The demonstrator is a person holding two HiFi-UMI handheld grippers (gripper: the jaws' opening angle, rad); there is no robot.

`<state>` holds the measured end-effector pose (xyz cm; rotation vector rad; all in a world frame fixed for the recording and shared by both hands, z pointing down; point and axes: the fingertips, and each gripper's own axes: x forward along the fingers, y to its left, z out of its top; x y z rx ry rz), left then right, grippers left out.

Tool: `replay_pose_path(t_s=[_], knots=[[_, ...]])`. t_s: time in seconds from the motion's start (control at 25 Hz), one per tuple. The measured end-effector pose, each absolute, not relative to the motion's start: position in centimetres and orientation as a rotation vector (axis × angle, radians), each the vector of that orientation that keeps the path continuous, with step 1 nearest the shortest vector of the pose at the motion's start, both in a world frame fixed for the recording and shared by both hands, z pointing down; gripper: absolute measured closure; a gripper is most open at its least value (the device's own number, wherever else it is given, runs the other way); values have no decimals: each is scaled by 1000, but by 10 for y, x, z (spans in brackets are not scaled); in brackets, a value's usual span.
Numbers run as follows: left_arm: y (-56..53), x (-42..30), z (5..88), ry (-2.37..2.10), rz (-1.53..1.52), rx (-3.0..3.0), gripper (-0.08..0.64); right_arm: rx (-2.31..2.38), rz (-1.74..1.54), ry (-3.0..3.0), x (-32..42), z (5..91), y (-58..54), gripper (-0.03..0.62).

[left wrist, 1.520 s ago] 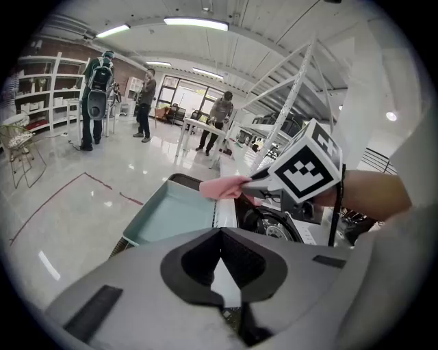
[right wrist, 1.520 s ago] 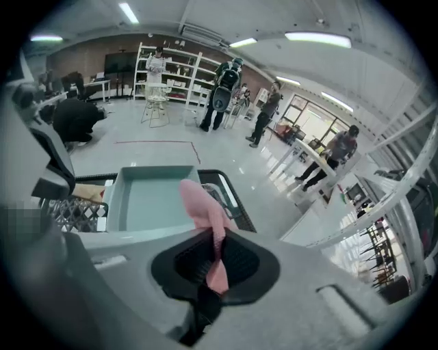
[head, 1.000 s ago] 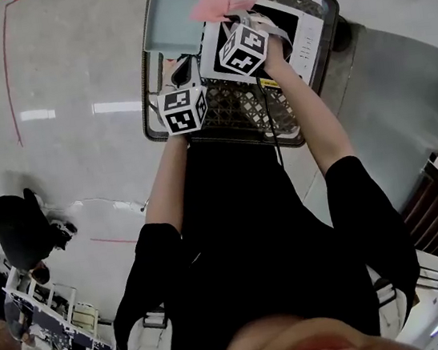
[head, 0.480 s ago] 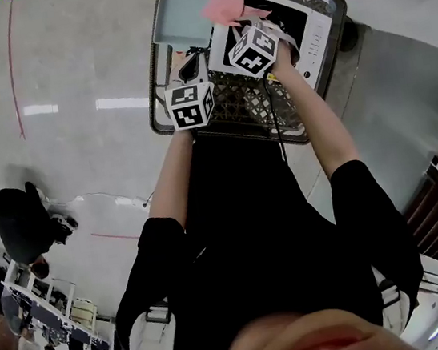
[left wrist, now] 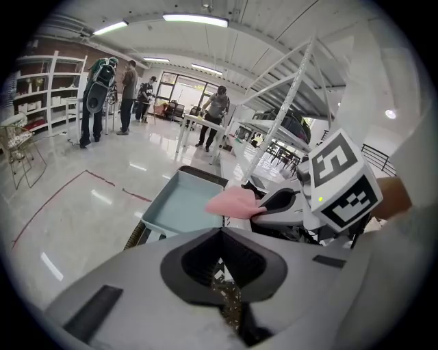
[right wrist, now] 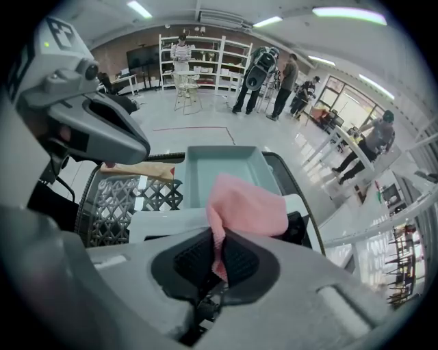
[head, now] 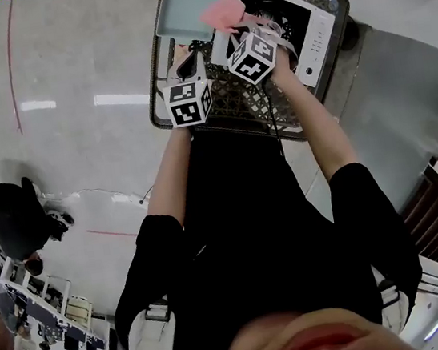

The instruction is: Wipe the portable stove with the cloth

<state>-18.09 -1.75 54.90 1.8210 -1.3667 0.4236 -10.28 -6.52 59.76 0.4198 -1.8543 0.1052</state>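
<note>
The white portable stove (head: 310, 26) sits on a dark metal lattice table (head: 244, 108), its black top partly hidden behind my right gripper. My right gripper (head: 240, 23) is shut on a pink cloth (head: 222, 12), which hangs over the stove's left end beside a light blue tray (head: 178, 10). In the right gripper view the pink cloth (right wrist: 246, 204) stands up from between the pads of the right gripper (right wrist: 220, 240) above the stove (right wrist: 159, 222). My left gripper (head: 186, 58) hovers over the lattice to the left, shut and holding nothing. The left gripper view shows the cloth (left wrist: 233, 202) over the tray (left wrist: 176, 205).
The lattice table's rim (head: 156, 98) borders shiny floor on the left. A grey counter (head: 401, 88) lies to the right. Several people (left wrist: 109, 89) and white shelves (right wrist: 205, 61) stand far off across the hall.
My right gripper has shifted slightly with the pink cloth still in it, and more of the stove's black top shows beside it. The left gripper has barely moved.
</note>
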Motion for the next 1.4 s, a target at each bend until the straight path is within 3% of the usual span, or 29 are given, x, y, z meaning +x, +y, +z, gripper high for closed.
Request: replay_pose_path(t_s=[1.4], knots=[[8, -206, 553, -1279, 468, 1866, 561, 356, 143, -1841, -150, 598, 28, 577]])
